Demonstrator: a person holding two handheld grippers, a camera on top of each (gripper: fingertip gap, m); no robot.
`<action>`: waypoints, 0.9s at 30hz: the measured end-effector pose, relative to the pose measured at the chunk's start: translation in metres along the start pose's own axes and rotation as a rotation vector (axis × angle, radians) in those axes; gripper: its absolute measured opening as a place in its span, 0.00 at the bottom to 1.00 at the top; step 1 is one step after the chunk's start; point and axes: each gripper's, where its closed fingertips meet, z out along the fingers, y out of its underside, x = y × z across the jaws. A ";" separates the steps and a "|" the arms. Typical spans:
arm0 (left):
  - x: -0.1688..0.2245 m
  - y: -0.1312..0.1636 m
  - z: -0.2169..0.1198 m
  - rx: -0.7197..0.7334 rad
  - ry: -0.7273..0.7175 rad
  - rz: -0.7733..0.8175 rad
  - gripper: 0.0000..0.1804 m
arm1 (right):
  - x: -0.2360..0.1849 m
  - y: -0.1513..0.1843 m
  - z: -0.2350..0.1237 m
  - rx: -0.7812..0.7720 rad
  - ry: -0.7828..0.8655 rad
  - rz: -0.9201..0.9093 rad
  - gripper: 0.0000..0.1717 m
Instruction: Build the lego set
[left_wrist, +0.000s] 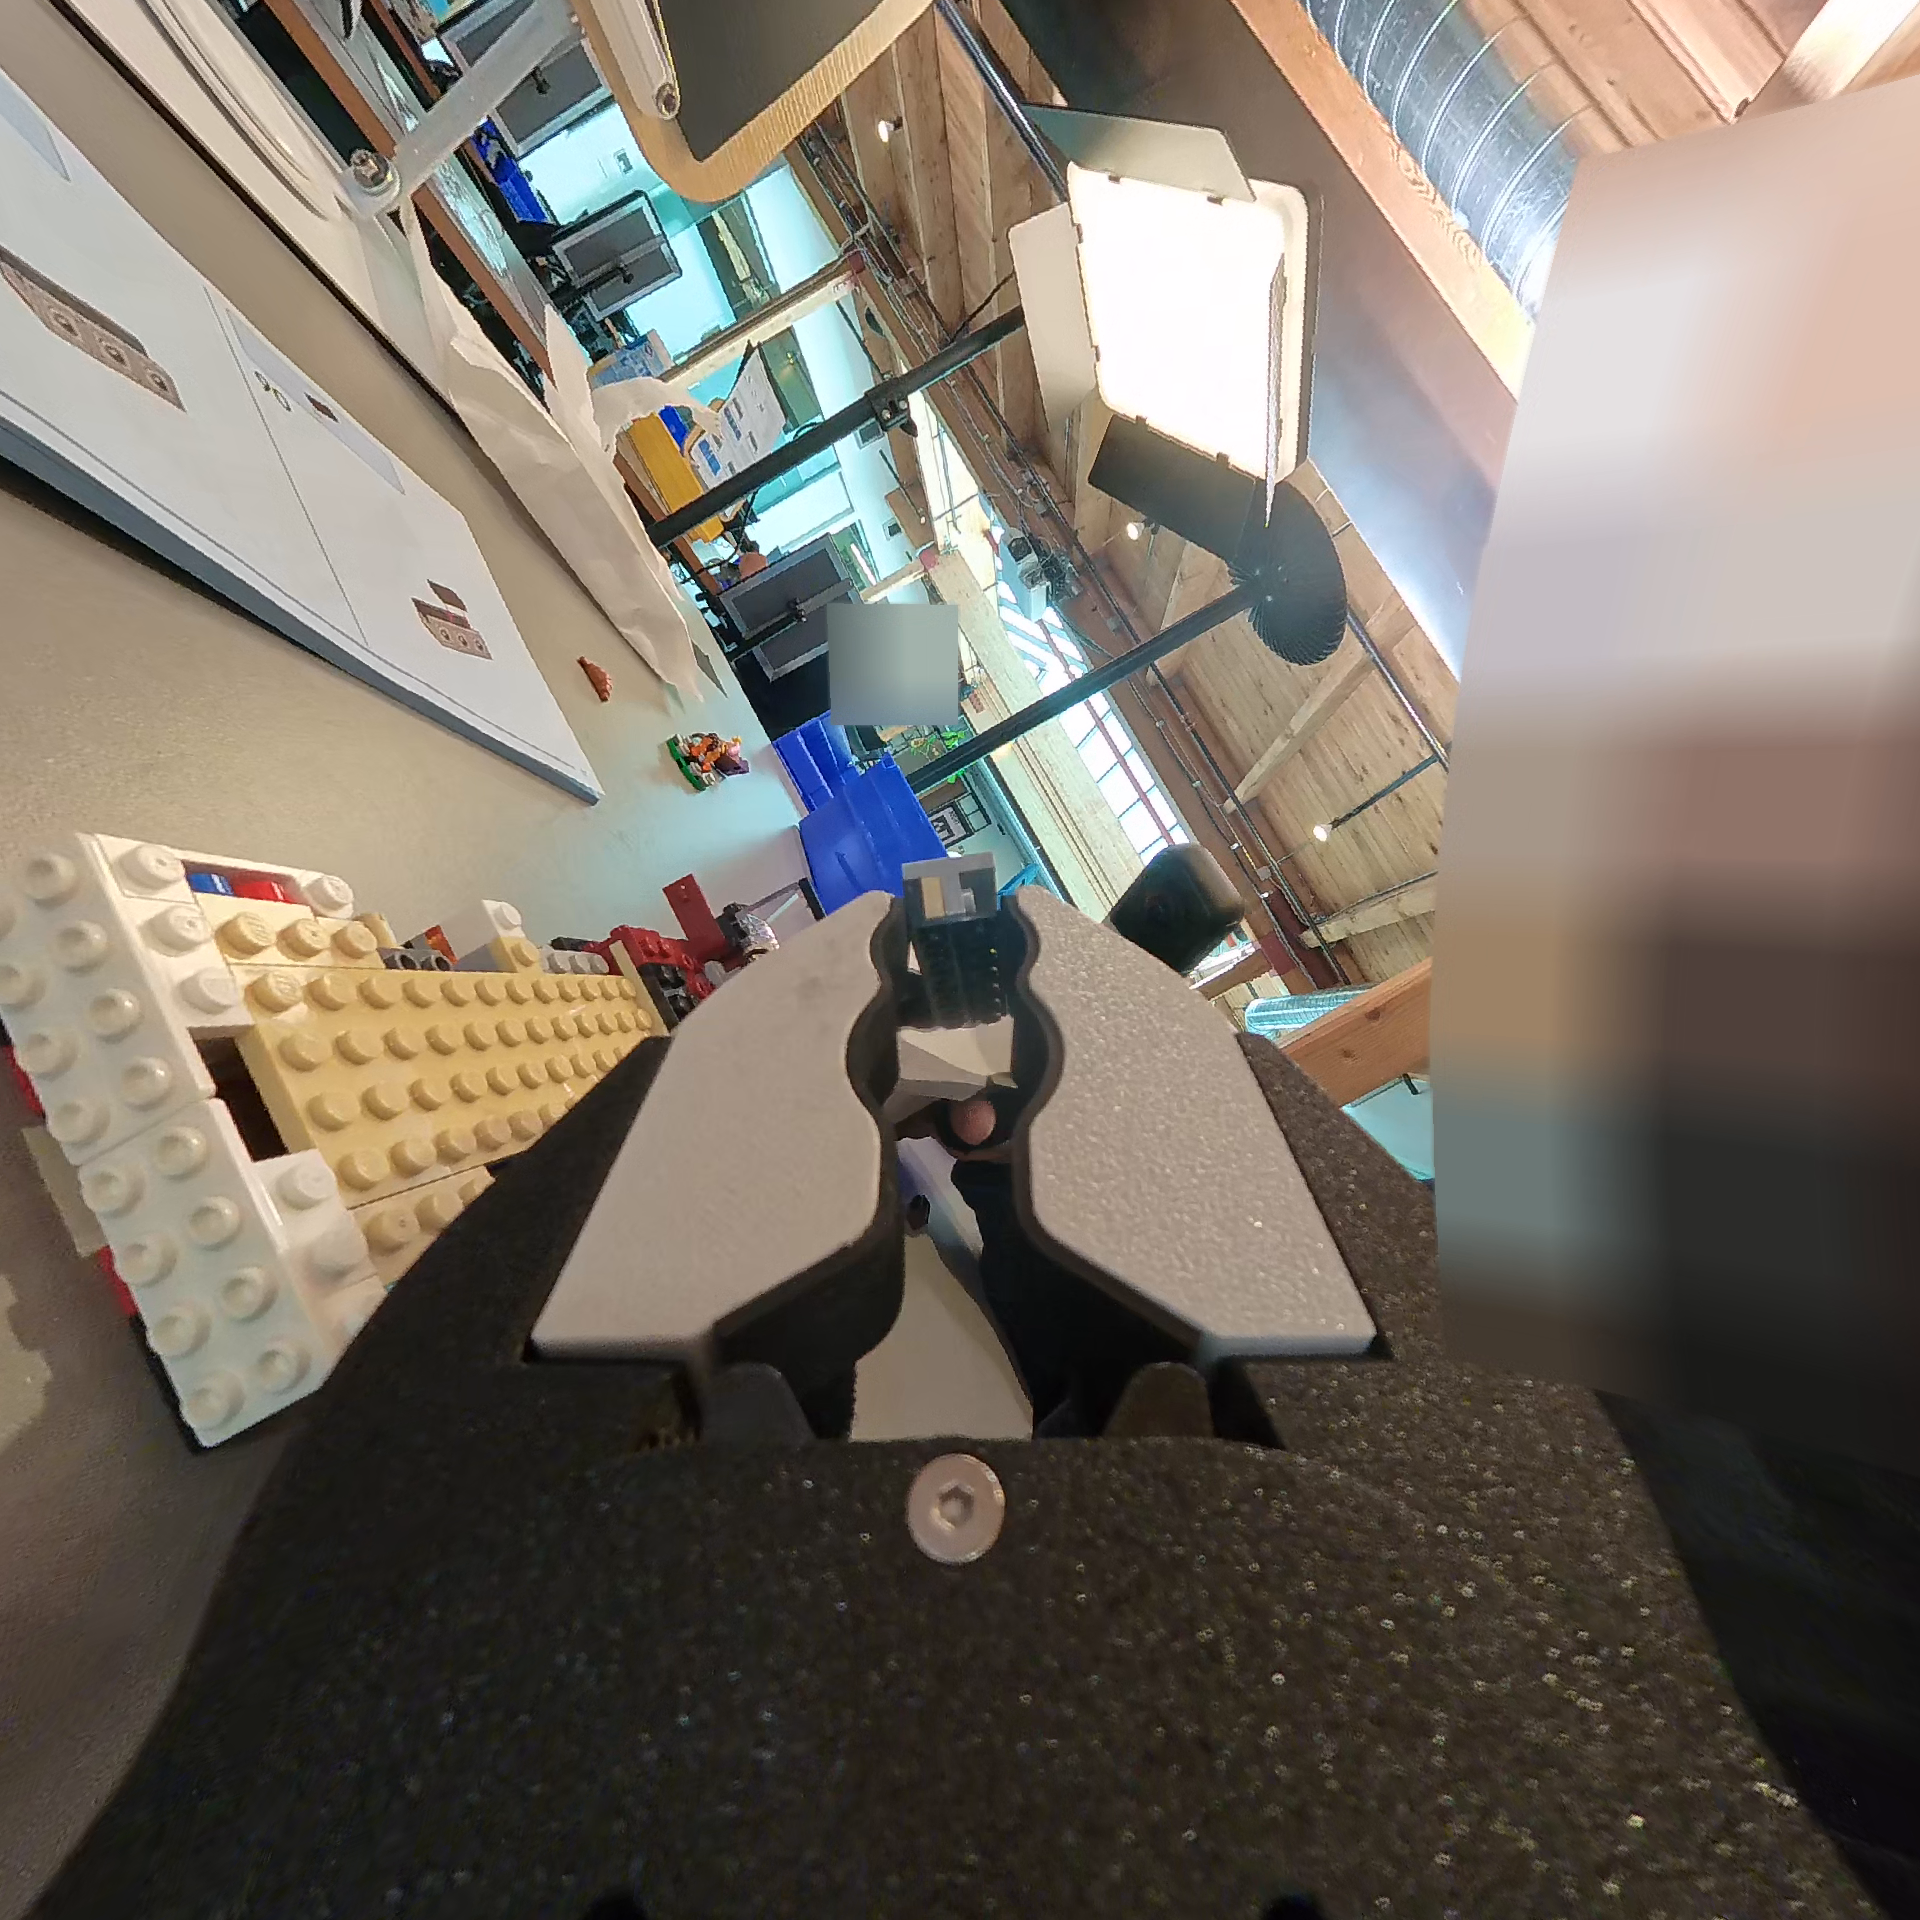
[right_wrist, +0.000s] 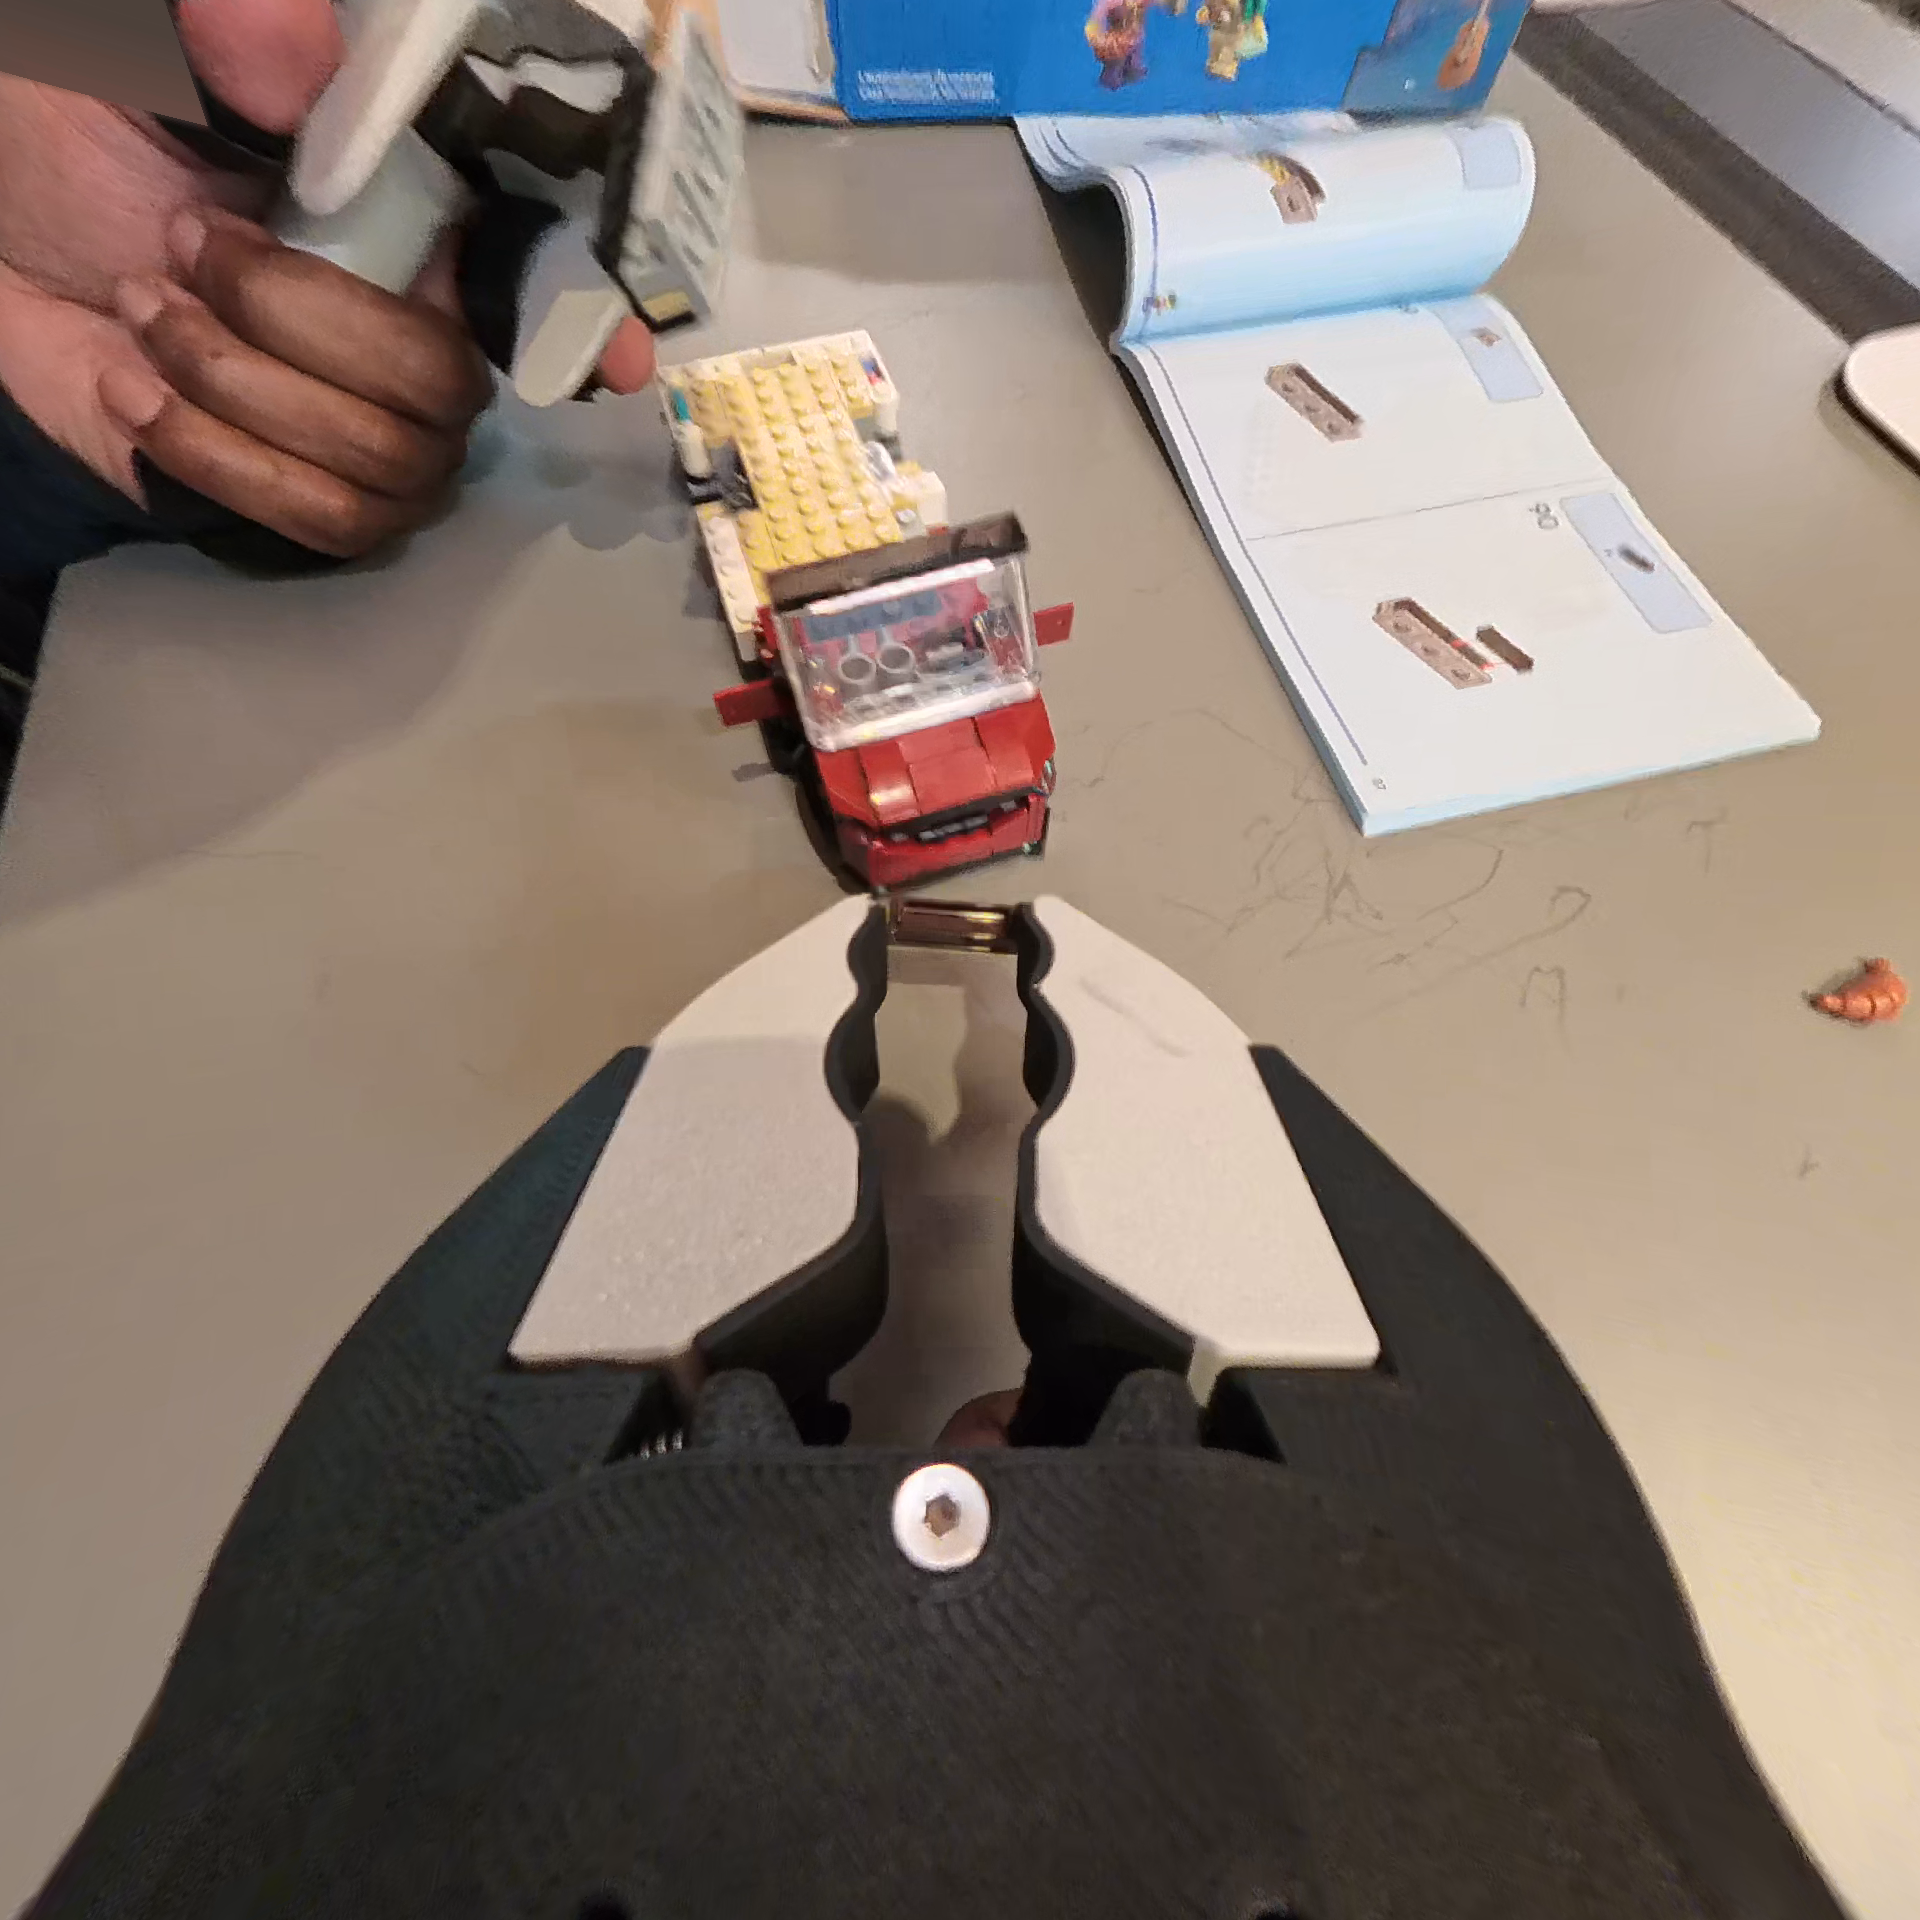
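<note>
Left wrist view showed the left gripper (left_wrist: 948, 914) at the centre of the frame, tilted up toward a timber ceiling and a bright studio lamp (left_wrist: 1179, 322) in the upper middle. Its two grey fingers were closed on a black and grey brick assembly (left_wrist: 951, 935), the pads pressed against both its sides, with the grey end sticking out past the tips. At the lower left of that frame sat the tan studded bed of a toy brick truck (left_wrist: 416, 1049) with white bricks along its edge. Blue bins (left_wrist: 852, 810) stood just above the fingertips, farther back.

In the right wrist view, the right gripper (right_wrist: 951, 925) pointed down at a grey table (right_wrist: 312, 935). A small brown brick piece (right_wrist: 951, 925) was pinched between its fingertips, spanning the gap from pad to pad. Just beyond the tips, at the centre of the frame, stood the same truck, its red bonnet nearest the gripper. An open instruction booklet (right_wrist: 1455, 499) lay at the upper right, a blue box (right_wrist: 1143, 52) along the top edge, and a small brown croissant-shaped piece (right_wrist: 1865, 1000) at the right edge. At the upper left, a hand (right_wrist: 229, 364) held the other gripper, blurred, with its brick assembly raised above the table.
</note>
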 end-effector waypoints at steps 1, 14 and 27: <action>0.000 0.000 0.000 0.000 0.000 0.000 0.09 | 0.003 0.006 0.001 -0.037 0.016 0.017 0.14; -0.001 0.000 0.000 0.000 -0.005 0.003 0.09 | 0.011 0.034 0.004 -0.209 0.082 0.040 0.16; 0.000 0.001 0.001 0.000 -0.011 0.022 0.09 | 0.022 0.036 0.002 -0.212 0.090 -0.015 0.17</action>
